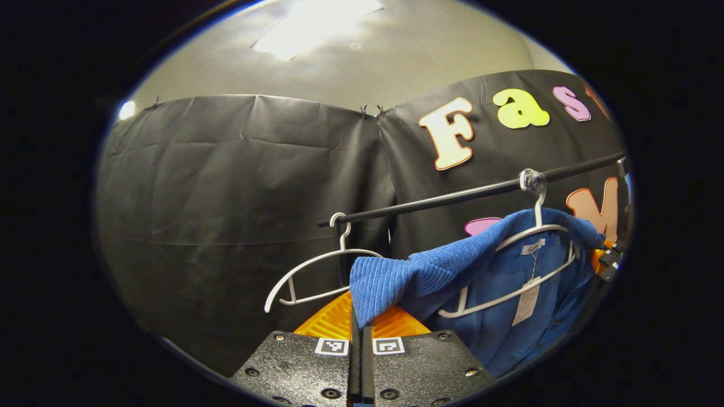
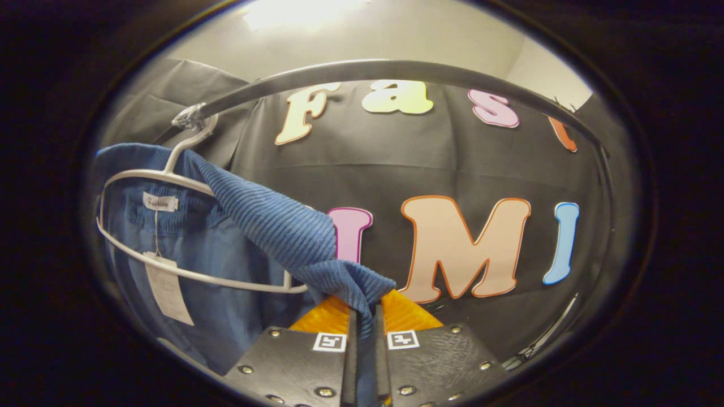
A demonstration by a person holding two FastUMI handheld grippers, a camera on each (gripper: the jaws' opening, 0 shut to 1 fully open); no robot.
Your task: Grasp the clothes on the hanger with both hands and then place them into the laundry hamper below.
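- Left gripper [image 1: 357, 333] is clamped tight on a corner of the blue garment [image 1: 509, 282], the ribbed cloth bunched right at its fingertips.
- Right gripper [image 2: 362, 319] is pinched on the garment's [image 2: 266, 226] other ribbed edge.
- The garment hangs on a white hanger [image 1: 526, 265], up and right of the left gripper.
- An empty hanger [image 1: 317, 271] sits just left, on the black rail [image 1: 452, 198].
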